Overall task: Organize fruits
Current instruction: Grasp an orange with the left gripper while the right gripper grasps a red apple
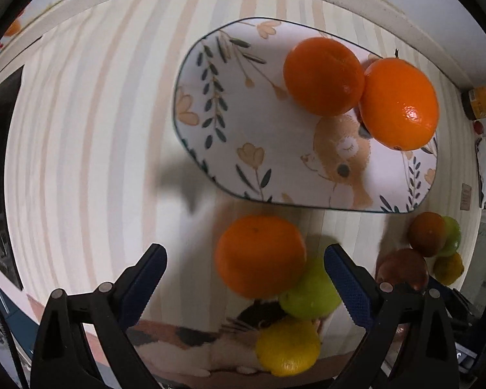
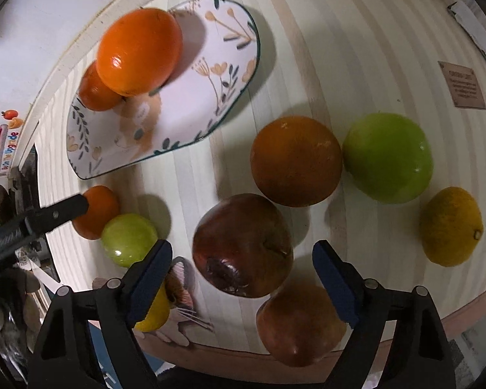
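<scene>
Lighting even and fairly bright from overhead. Glare spots on the oranges [image 1: 400,103] and green apple [image 2: 387,157]. Soft shadows fall on the tabletop [image 1: 81,129] toward 9 o'clock of each fruit. Heavy fisheye bending and dark vignette at all edges. Nearest fruit slightly blurred.

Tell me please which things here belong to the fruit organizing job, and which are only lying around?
Belong to the job:
- plate with two oranges
- loose orange
- green apples
- red apples
- lemons
- left claw, right claw

Just lying about:
- brown card
- yellow bottle
- striped tablecloth
</scene>
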